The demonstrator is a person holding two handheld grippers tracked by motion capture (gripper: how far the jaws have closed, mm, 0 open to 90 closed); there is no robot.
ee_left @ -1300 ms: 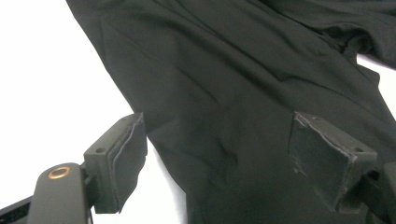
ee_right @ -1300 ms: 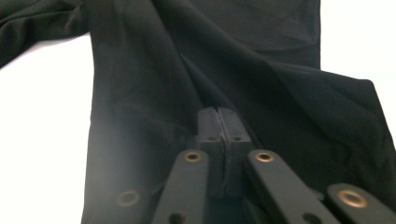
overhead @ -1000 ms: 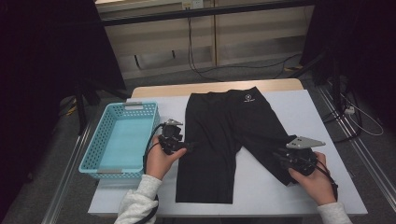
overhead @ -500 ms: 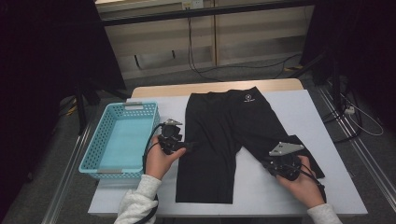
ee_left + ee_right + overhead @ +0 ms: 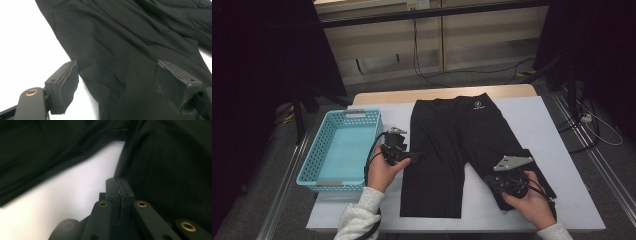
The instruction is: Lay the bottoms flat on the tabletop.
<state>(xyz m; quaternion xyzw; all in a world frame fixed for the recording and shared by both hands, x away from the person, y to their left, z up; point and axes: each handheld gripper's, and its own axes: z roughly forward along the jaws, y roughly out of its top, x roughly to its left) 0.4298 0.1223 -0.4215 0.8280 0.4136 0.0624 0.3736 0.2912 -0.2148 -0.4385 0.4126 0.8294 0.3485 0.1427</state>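
**Shorts flat on the table, one gripper at each leg**

High view: you have the black shorts (image 5: 457, 150) spread flat on the white table (image 5: 542, 130), waistband at the far side, both legs pointing toward you. Your left gripper (image 5: 404, 156) sits at the outer edge of the left leg, beside the blue basket (image 5: 339, 150). Your right gripper (image 5: 504, 182) rests on the lower part of the right leg.

Left gripper view: your jaws stand wide apart, one over bare table, the other over the dark fabric, with the edge of the shorts (image 5: 130, 50) running between them.

Right gripper view: your jaws are pressed together at the inner edge of the leg (image 5: 170, 170); whether cloth is pinched between them cannot be told.
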